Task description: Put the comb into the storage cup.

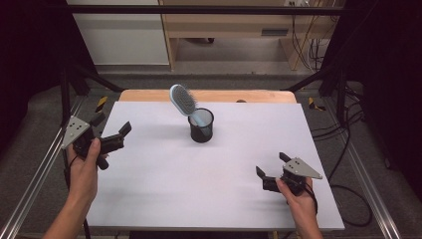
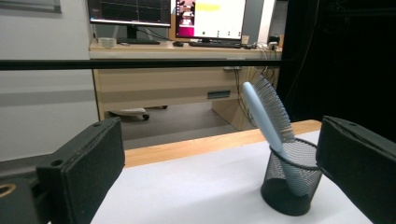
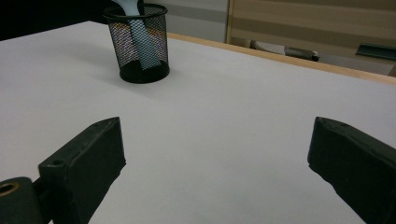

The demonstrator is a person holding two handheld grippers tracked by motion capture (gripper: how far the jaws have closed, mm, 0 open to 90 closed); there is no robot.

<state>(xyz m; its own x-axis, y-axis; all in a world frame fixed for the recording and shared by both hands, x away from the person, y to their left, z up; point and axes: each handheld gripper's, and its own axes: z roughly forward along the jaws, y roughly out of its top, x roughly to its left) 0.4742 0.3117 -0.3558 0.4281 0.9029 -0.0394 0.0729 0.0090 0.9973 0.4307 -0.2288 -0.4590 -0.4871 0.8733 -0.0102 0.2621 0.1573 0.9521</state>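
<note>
Both grippers, left gripper (image 1: 115, 130) and right gripper (image 1: 271, 165), gape wide, empty, well apart from the mesh cup (image 1: 201, 126); approach the hairbrush (image 1: 182, 99) squarely.

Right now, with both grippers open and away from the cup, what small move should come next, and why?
Probably ease the left gripper forward toward the hairbrush. The brush stands handle-down in the black mesh cup, its head leaning out toward the left side, and it sits between that gripper's open jaws in the left gripper view. The right gripper is open too, farther back near the table's front edge.
</note>
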